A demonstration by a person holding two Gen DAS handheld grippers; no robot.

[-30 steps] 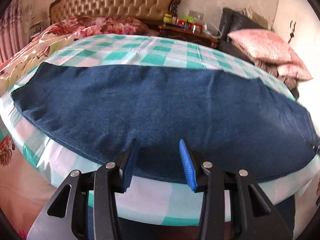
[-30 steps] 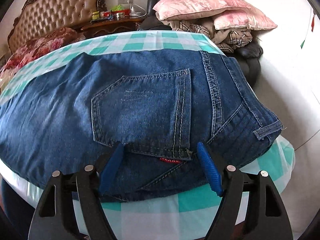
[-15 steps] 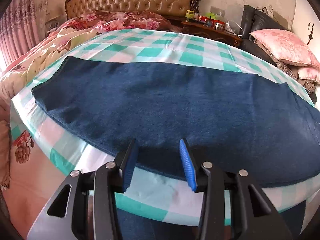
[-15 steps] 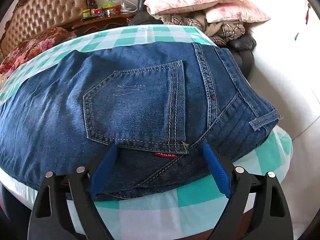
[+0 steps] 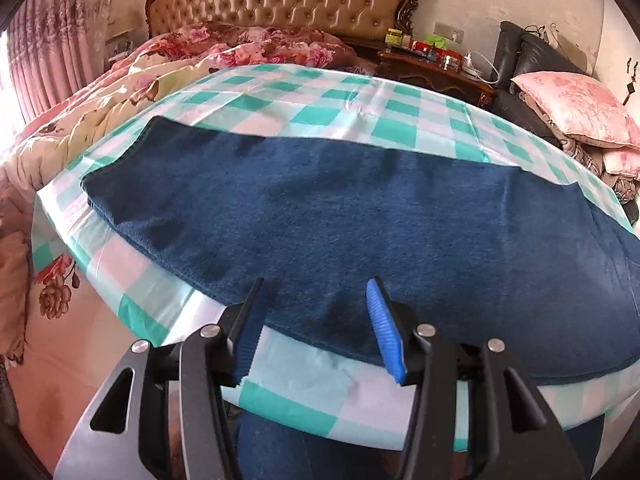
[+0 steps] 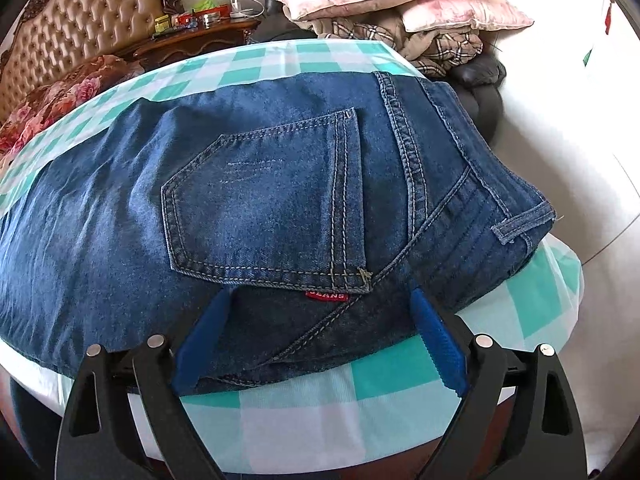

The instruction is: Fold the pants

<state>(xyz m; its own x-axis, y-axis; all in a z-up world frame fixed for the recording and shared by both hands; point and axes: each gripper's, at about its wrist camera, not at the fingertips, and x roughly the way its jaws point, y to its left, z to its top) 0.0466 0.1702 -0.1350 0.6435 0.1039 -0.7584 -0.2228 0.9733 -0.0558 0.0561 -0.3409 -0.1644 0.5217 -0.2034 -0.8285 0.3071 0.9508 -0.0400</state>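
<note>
Jeans [image 5: 360, 216] cut off rightward

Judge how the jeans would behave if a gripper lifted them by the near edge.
The jeans would likely sag and drape, since they lie flat and follow the tablecloth. The doubled layers and thick seams near the waistband suggest fair weight there. The cloth looks glossy, so the denim may slide when pushed.
</note>
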